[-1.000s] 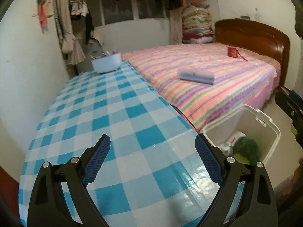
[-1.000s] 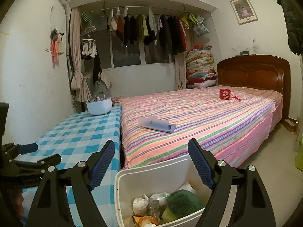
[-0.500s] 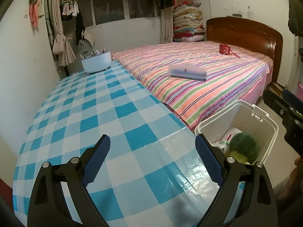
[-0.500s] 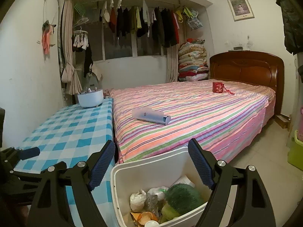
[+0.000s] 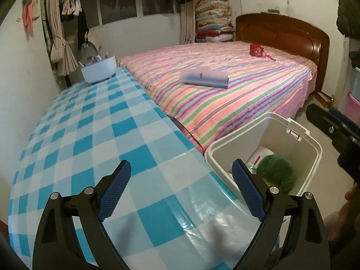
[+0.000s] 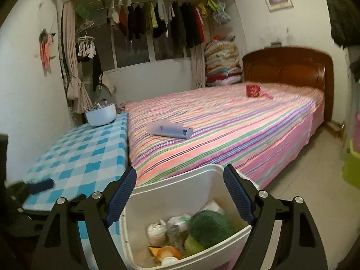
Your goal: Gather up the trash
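A white plastic bin [image 5: 292, 144] stands on the floor between the checked table and the bed; it also shows in the right wrist view [image 6: 171, 193]. It holds trash: a green fuzzy ball [image 6: 209, 227], crumpled white paper [image 6: 155, 229], an orange scrap [image 6: 166, 252]. My left gripper [image 5: 181, 189] is open and empty over the table's near end. My right gripper [image 6: 180, 195] is open and empty above the bin. The right gripper's side also shows at the right edge of the left wrist view [image 5: 333, 135].
The blue-and-white checked table [image 5: 90, 135] has a pale blue bowl [image 5: 99, 69] at its far end. A striped bed [image 6: 225, 130] carries a flat blue-grey packet [image 6: 168, 130] and a red pouch [image 6: 253, 91]. Green and pink tubs [image 6: 353, 166] stand at the right wall.
Both views have lifted and swung slightly, bringing the bin further left and showing more of the room. Both grippers stay open and empty.
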Available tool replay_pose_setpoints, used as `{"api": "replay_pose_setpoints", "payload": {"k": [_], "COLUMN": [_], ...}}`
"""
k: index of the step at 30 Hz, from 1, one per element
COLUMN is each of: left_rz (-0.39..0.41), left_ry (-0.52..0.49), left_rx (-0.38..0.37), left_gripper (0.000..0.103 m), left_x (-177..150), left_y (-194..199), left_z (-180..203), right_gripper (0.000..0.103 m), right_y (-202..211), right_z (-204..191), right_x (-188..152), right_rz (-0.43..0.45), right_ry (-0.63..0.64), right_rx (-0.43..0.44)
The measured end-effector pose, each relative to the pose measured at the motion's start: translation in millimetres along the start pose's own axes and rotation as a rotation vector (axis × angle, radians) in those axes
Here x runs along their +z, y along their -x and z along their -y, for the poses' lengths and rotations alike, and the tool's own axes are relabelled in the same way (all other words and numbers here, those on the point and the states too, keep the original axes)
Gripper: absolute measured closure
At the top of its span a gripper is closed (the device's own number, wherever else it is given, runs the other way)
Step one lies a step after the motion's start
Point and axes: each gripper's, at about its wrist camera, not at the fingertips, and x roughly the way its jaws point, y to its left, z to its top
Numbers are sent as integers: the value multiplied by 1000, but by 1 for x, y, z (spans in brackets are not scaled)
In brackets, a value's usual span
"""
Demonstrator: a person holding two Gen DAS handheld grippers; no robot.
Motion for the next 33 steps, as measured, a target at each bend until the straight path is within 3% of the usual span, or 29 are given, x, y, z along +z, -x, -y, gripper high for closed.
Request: {"api": "replay_pose_setpoints", "payload": {"k": [17, 23, 28, 33], "left_rz": [-24, -24, -19, -25], "left_ry": [9, 62, 29, 54], "left_rx": [69, 105, 155, 140], "left_gripper": [13, 13, 13, 13], "left_x": [18, 16, 11, 6], "left_y": [9, 26, 46, 60], "left_z": [7, 2, 8, 13], "right_gripper": [25, 25, 25, 25], "right_y": [-17, -18, -16, -9], "right_z": [13, 11, 12, 13], "right_x": [3, 1, 2, 3], "right_rz": [-46, -45, -38, -19], "right_ry": [-24, -27, -60, -61], "right_rx": [85, 103, 116, 122]}}
